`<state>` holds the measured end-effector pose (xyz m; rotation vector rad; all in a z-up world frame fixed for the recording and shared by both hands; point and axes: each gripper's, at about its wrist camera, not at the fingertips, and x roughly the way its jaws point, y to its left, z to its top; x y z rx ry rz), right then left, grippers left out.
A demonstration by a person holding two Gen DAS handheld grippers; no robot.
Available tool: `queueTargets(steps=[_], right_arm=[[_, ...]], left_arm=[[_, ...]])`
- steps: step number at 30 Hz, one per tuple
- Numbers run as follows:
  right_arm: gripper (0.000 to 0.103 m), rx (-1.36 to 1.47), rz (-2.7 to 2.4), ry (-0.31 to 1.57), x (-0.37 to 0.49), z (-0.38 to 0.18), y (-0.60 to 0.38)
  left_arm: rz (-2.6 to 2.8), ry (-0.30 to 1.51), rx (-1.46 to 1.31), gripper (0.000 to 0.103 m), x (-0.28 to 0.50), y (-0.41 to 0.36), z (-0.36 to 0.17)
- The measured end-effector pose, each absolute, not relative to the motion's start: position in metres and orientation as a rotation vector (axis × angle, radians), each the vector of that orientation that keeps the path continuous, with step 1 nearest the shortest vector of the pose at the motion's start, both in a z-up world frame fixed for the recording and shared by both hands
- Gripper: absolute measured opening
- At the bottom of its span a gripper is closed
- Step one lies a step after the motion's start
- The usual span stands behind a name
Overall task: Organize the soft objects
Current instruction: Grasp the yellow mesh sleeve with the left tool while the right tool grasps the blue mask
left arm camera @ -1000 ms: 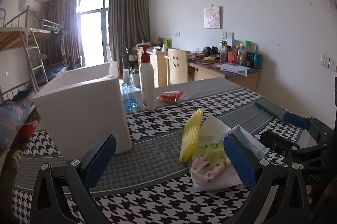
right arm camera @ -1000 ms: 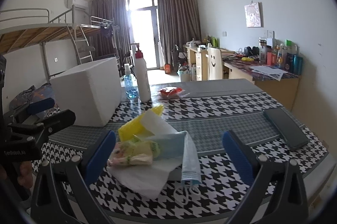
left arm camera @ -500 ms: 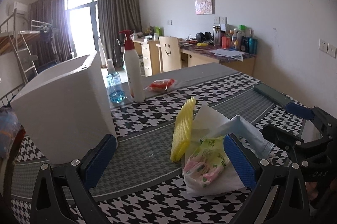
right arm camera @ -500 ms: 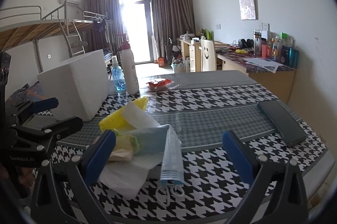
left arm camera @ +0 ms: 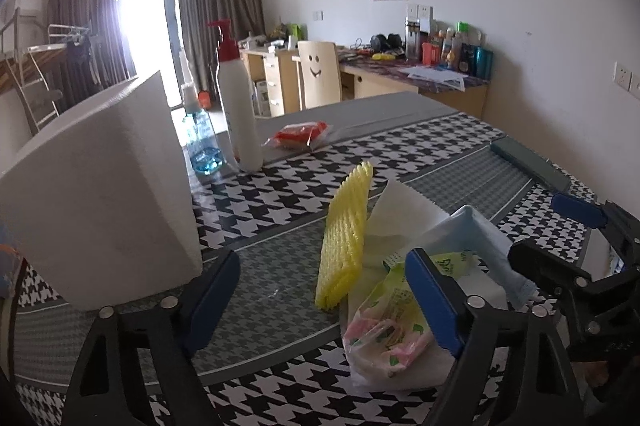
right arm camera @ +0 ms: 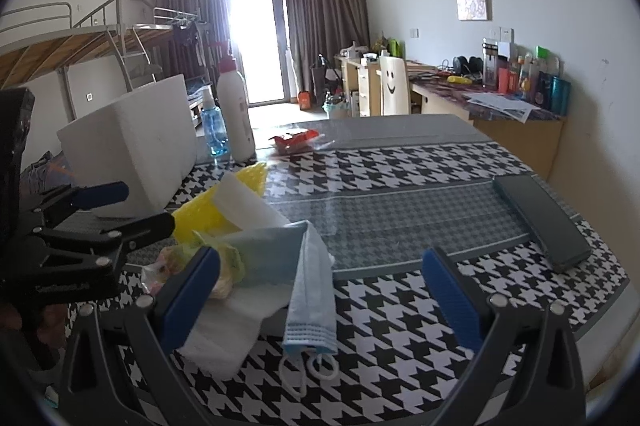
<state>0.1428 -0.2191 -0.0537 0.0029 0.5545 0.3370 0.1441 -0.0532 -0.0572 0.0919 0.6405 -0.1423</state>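
A pile of soft things lies on the houndstooth table: a yellow foam net [left arm camera: 344, 238] standing on edge, a green-and-pink tissue pack [left arm camera: 392, 318], a white paper tissue [left arm camera: 404, 214] and a blue face mask [right arm camera: 312, 290]. My left gripper [left arm camera: 322, 298] hovers low over the pile's left side. Its jaws are closing, with the foot of the foam net between them and the pads not touching it. My right gripper [right arm camera: 322, 290] stands open over the mask and touches nothing. A white foam box [left arm camera: 100, 194] stands to the left.
Behind the pile stand a white pump bottle [left arm camera: 240, 106] and a blue spray bottle [left arm camera: 204, 142], with a red snack pack [left arm camera: 300, 134] beside them. A dark flat case [right arm camera: 544, 222] lies at the right, near the table's edge. Desks and a chair fill the room behind.
Both grippers have come forward and down toward the pile, which now looks larger. The left gripper's fingers stand closer together than before. The right gripper's fingers keep their spread.
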Motion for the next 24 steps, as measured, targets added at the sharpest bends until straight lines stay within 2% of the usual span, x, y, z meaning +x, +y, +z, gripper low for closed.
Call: queueTargets(steps=[12, 16, 18, 21, 24], right_arm=[[0.091, 0.023, 0.352, 0.603, 0.157, -0.062, -0.225], [0.082, 0.020, 0.371, 0.637, 0.161, -0.067, -0.223], [0.078, 0.020, 0.380, 0.647, 0.161, -0.069, -0.223], [0.072, 0.020, 0.397, 0.670, 0.163, -0.072, -0.221], [0.061, 0.014, 0.402, 0.702, 0.165, -0.076, -0.218]], left_arm=[[-0.152, 0.686, 0.090, 0.062, 0.160, -0.059, -0.068], [-0.159, 0.700, 0.077, 0.052, 0.163, -0.058, -0.070], [-0.161, 0.709, 0.069, 0.041, 0.165, -0.056, -0.072], [-0.180, 0.727, 0.054, 0.033, 0.166, -0.054, -0.074], [-0.184, 0.725, 0.057, 0.024, 0.166, -0.055, -0.075]])
